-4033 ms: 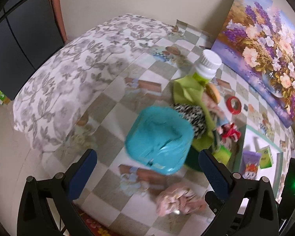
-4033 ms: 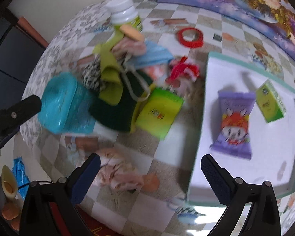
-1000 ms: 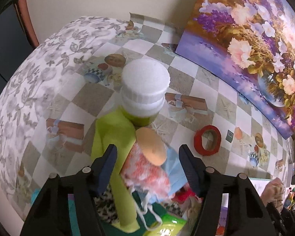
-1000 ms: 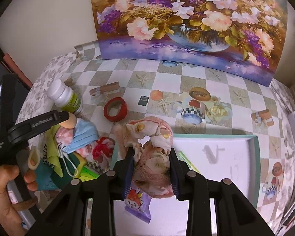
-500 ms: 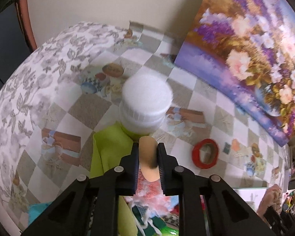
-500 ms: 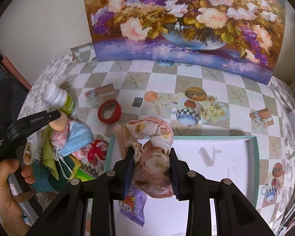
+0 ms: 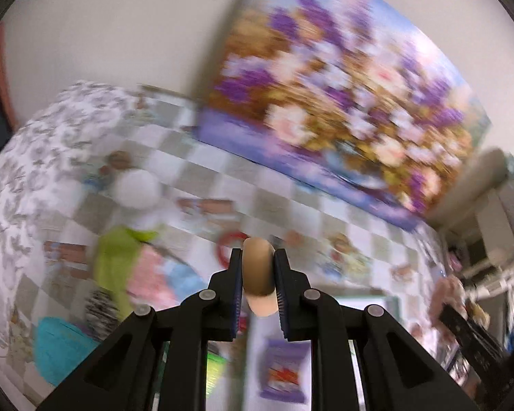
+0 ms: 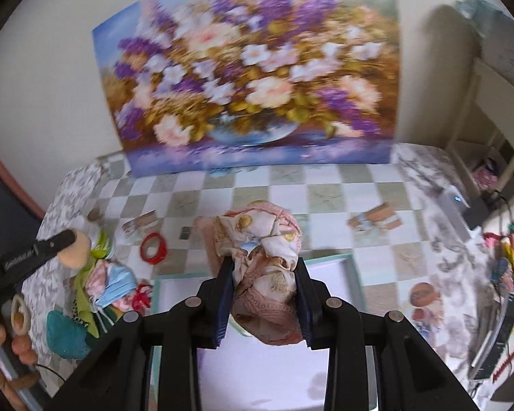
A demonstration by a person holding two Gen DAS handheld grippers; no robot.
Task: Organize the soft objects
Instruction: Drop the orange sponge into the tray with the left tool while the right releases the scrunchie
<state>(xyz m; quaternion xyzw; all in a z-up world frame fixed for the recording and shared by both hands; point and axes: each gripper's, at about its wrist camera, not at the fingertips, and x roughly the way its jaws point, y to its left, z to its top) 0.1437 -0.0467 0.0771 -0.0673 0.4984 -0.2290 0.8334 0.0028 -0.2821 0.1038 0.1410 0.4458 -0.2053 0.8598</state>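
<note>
Claws both gripped soft things: the left claw pinched a tan sponge puff above the worktop; the right claw clamped a bunched floral cloth over the white tray.

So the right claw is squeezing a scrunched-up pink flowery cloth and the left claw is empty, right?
Not quite. The right claw does squeeze the scrunched-up pink flowery cloth, but the left claw is not empty: it pinches a tan round sponge puff between its pads, as the left wrist view shows.

Motion-blurred painting and clutter
</note>
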